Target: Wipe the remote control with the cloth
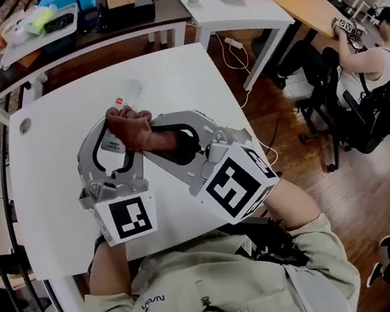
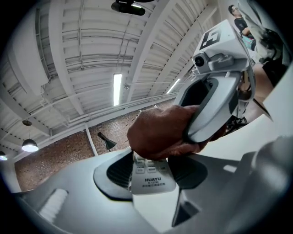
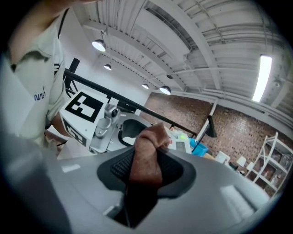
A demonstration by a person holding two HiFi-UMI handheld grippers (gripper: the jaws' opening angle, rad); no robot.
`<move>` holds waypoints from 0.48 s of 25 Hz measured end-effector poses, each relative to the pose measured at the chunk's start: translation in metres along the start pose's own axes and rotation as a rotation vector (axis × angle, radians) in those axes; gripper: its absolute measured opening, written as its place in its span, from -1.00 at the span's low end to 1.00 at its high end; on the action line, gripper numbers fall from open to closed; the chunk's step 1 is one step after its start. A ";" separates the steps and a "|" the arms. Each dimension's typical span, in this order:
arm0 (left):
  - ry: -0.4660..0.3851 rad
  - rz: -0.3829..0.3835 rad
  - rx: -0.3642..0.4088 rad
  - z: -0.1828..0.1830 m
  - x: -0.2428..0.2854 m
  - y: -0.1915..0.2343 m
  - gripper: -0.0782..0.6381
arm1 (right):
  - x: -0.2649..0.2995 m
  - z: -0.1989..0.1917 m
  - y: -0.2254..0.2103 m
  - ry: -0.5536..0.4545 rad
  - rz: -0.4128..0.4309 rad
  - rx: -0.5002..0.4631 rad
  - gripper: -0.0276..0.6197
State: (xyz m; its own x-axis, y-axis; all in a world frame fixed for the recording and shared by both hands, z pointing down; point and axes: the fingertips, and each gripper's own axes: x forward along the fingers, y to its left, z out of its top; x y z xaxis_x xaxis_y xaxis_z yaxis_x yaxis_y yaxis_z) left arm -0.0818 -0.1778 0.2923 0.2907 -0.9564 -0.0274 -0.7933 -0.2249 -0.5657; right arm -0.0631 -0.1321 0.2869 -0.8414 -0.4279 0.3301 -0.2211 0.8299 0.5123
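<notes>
1. Left of the head view: the left gripper (image 2: 152, 171) is clenched on the remote control (image 2: 152, 183). Its pads pinch the remote's lower end, and the rest juts out above the white table (image 1: 56, 213).
2. Centre: the brown cloth (image 1: 130, 129) is bunched right on the remote's buttons, touching them and hiding most of its upper half.
3. Right: the right gripper (image 3: 147, 171) is grasping the cloth, a fold nipped between its pads.
4. How to play it, I'd say:
   - Hold the left grip firm and steady.
   - Draw the cloth lengthwise over the buttons with light pressure, so the remote isn't levered out of the jaws.
   - Then roll the remote to reach its sides and back.
5. Writing: "HUAYU" shows on the remote's lower face in the left gripper view. The finer line beneath it is too small to read. The logo on the shirt (image 1: 204, 292) isn't legible either.
</notes>
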 end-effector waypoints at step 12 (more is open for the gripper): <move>-0.002 0.022 0.043 0.001 -0.009 -0.008 -0.10 | -0.023 0.011 -0.079 -0.009 -0.341 -0.042 -0.54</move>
State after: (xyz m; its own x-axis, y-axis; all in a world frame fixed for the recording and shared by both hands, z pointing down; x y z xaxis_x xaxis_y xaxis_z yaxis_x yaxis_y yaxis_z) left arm -0.0770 -0.1674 0.2960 0.2743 -0.9607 -0.0422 -0.7762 -0.1953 -0.5995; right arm -0.0319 -0.1839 0.2300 -0.7271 -0.6747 0.1273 -0.4699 0.6242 0.6241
